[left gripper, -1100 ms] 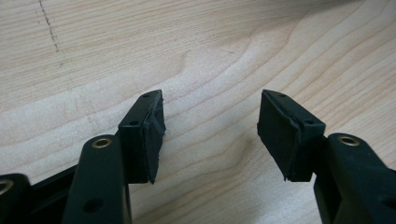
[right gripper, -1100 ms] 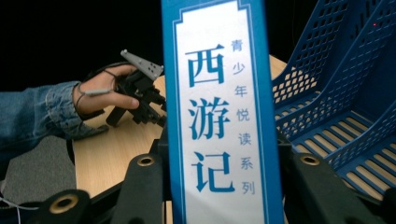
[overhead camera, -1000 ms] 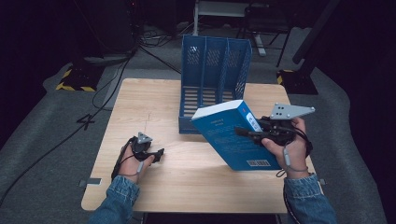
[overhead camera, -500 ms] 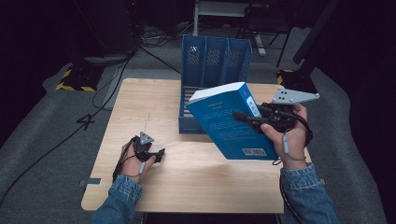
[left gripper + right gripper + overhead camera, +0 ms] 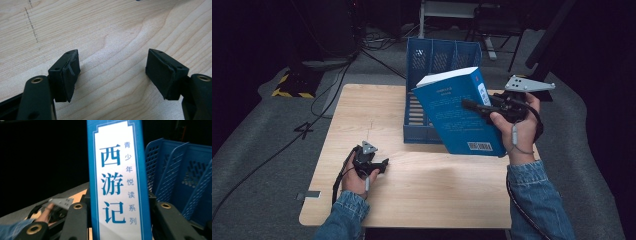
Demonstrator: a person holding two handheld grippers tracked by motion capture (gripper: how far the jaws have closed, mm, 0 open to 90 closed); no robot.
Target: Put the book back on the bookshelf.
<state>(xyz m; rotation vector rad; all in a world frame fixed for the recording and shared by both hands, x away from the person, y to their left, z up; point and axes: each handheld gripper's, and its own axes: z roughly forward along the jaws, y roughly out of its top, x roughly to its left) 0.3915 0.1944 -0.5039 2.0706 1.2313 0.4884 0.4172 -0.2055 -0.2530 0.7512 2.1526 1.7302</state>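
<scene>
Book (image 5: 459,112) in the air now, a thick blue paperback clamped by the right gripper (image 5: 474,106), tilted over the near edge of the blue file rack (image 5: 439,55) at the back of the wooden table (image 5: 412,190). From the right gripper view the spine (image 5: 117,182) stands straight up between the two black jaws, white panel and blue characters facing the camera, and the rack's perforated dividers (image 5: 172,177) wait just to its right. So the grip is across the thickness at the spine side, jaws closed hard on the covers.

How will it handle? Looks a hefty block of pages, stiff enough along the bound edge, but the glossy cover may be slick under the pads, and held at one edge the far corner wants to sag and swing. The open page edge would fan if squeezed there, so the spine is the sound place to take it, and about mid-height for balance. My read: it is headed for one of the rack's slots, and it needs to come nearer upright to slide between dividers without catching.

Left gripper (image 5: 379,165) rests low over the bare tabletop, near the front left, jaws spread wide with nothing between the pads (image 5: 67,72).
</scene>
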